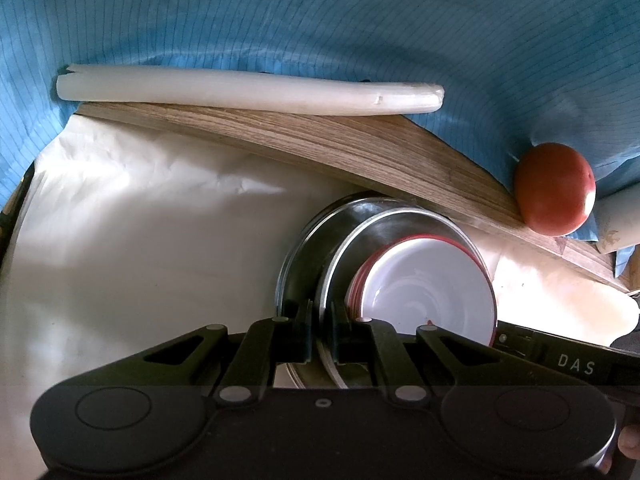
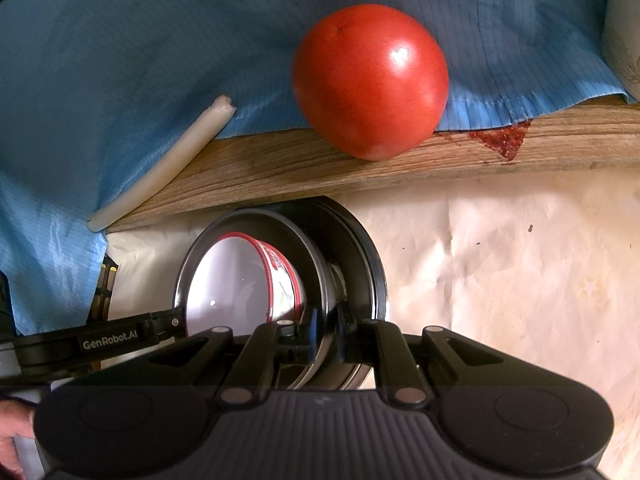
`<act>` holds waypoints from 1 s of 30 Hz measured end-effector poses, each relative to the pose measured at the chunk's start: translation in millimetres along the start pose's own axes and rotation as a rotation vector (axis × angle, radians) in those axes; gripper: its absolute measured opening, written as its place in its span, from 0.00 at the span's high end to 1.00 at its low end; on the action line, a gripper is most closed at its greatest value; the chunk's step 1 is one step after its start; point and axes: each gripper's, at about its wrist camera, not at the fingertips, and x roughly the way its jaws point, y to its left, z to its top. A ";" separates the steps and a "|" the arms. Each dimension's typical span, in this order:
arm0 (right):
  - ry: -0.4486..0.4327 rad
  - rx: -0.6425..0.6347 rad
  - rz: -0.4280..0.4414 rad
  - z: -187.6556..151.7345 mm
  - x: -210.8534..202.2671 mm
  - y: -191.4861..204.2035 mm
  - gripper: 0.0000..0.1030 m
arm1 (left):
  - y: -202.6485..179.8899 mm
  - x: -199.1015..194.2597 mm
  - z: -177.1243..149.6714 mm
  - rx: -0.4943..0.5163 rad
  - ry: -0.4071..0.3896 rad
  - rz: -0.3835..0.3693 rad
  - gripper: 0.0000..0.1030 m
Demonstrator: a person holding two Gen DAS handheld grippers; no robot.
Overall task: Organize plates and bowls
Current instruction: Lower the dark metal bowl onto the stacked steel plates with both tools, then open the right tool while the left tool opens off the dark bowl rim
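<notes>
A steel bowl [image 1: 360, 236] [image 2: 308, 252] holds a white bowl with a red rim [image 1: 432, 280] [image 2: 236, 280]. Both sit inside a wider steel dish [image 1: 294, 256] [image 2: 370, 248] on pale paper. My left gripper [image 1: 321, 314] is shut on the inner steel bowl's rim on one side. My right gripper [image 2: 327, 316] is shut on the same rim on the opposite side. Each view shows the other tool's black body [image 1: 568, 360] [image 2: 116, 338] reaching in from the side. The stack's underside is hidden.
A wooden board [image 1: 320, 140] [image 2: 280, 164] lies just behind the bowls, partly under a blue cloth [image 1: 320, 20] [image 2: 120, 40]. A red tomato [image 1: 554, 188] [image 2: 370, 80] and a long white stick [image 1: 240, 90] [image 2: 160, 172] rest on it. Creased pale paper [image 1: 140, 220] [image 2: 520, 260] covers the surface.
</notes>
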 end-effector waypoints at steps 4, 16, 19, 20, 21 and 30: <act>-0.004 -0.003 -0.003 -0.1 -0.4 0.4 0.87 | 0.4 0.4 -0.5 0.002 -0.002 0.001 0.92; -0.037 -0.026 -0.027 -1.6 -5.4 6.5 0.86 | -3.7 -3.1 -0.8 0.020 -0.017 0.023 0.85; -0.042 -0.029 -0.034 -1.0 -5.5 7.3 0.83 | -3.9 -5.0 -0.6 0.023 -0.021 0.026 0.84; -0.044 -0.028 -0.037 -1.0 -5.3 7.5 0.82 | -4.2 -5.4 -0.6 0.024 -0.022 0.027 0.83; -0.048 -0.025 -0.041 -0.8 -5.6 7.1 0.80 | -4.6 -7.0 -1.0 0.026 -0.024 0.029 0.83; -0.070 0.005 -0.046 -0.6 -10.1 1.0 0.69 | -8.3 -9.1 -0.7 0.042 -0.028 0.045 0.81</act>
